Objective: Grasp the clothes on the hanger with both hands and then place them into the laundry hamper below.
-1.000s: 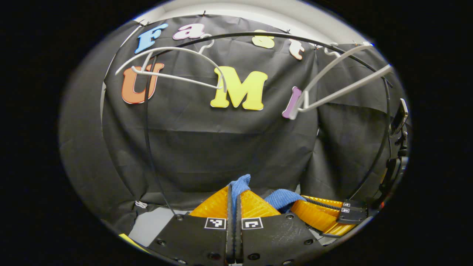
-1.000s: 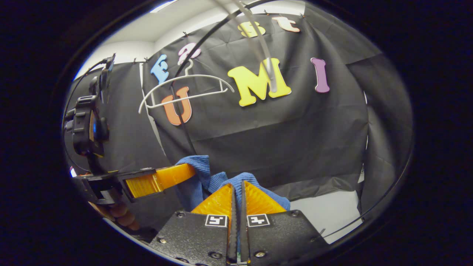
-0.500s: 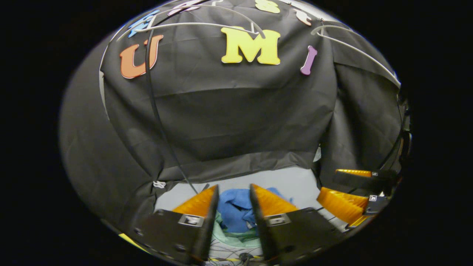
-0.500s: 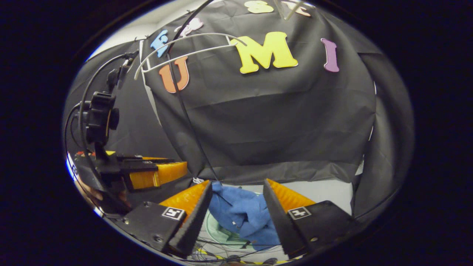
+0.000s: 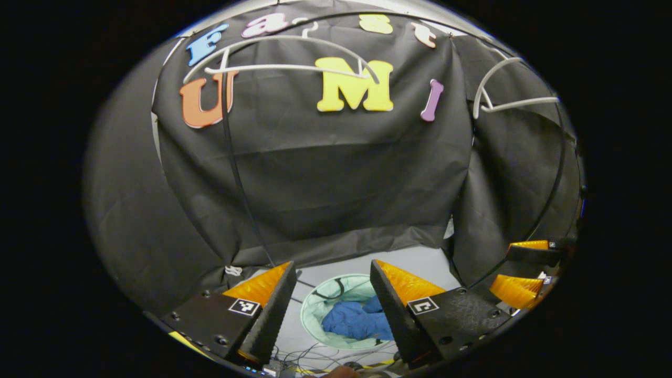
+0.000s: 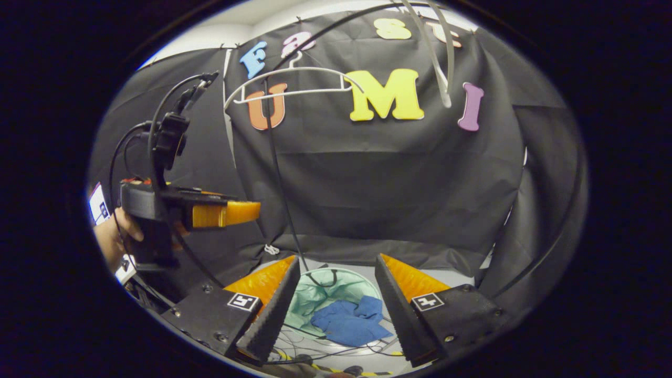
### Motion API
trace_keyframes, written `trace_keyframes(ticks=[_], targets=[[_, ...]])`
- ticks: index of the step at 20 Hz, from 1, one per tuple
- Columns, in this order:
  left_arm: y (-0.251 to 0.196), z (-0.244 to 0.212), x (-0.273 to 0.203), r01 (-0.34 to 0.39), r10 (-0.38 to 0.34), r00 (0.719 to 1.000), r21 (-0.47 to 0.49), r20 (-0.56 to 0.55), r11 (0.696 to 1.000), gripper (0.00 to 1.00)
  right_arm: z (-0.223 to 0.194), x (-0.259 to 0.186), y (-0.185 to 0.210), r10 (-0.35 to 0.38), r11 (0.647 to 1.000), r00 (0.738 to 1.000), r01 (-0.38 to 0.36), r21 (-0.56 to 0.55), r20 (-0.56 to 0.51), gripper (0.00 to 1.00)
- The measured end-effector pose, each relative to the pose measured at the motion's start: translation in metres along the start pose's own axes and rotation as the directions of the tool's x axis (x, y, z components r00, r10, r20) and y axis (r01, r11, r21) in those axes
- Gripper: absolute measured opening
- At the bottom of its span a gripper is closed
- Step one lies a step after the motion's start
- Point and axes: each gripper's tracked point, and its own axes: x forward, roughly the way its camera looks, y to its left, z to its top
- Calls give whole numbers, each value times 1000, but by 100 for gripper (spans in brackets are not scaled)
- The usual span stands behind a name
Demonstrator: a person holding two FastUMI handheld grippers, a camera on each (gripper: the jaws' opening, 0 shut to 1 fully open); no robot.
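Note:
A crumpled blue garment (image 5: 357, 321) (image 6: 346, 321) lies inside the round pale green laundry hamper (image 5: 321, 310) (image 6: 310, 299) on the floor below. My left gripper (image 5: 331, 273) hangs open high above the hamper, nothing between its orange fingers. My right gripper (image 6: 338, 265) is open too, also above the hamper. In the right gripper view the left gripper (image 6: 226, 214) shows side-on at the left, held by a hand (image 6: 113, 236). The right gripper's orange fingers (image 5: 517, 290) appear at the right edge of the left gripper view. Two bare white hangers (image 5: 278, 60) (image 5: 506, 94) hang on the black rail.
The black clothes-rack frame (image 5: 236, 173) (image 6: 278, 173) arches over the scene, one leg running down beside the hamper. Cables (image 6: 315, 346) lie on the grey floor in front of the hamper. Black cloth walls close in behind and at both sides.
Both grippers were shut on the blue garment a second ago, then opened. The garment dropped into the hamper, and both grippers have since risen away from it.

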Motion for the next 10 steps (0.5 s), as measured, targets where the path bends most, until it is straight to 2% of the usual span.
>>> trace_keyframes(ticks=[3,4,5,6,8,9,10], targets=[[-5,36,-35,-7,6,995,5,97,1000,87,15,-45,3,12,999,998,-10,-33,65,91],[-5,45,-44,-11,10,992,6,127,1000,83,21,-56,4,11,999,996,-7,-49,86,91],[-5,55,-53,-21,21,988,4,152,1000,87,28,-68,3,11,998,994,-4,-63,113,91],[-6,66,-64,-27,27,984,-2,174,1000,91,39,-81,3,10,997,990,0,-72,142,91],[-6,86,-89,-36,40,973,-21,228,999,84,63,-106,2,16,997,980,-2,-72,200,94],[-6,98,-102,-41,47,965,-30,258,999,89,80,-120,3,25,997,972,-8,-73,234,94],[-4,111,-113,-45,55,956,-40,288,998,89,99,-137,3,31,997,961,-9,-80,274,94]])
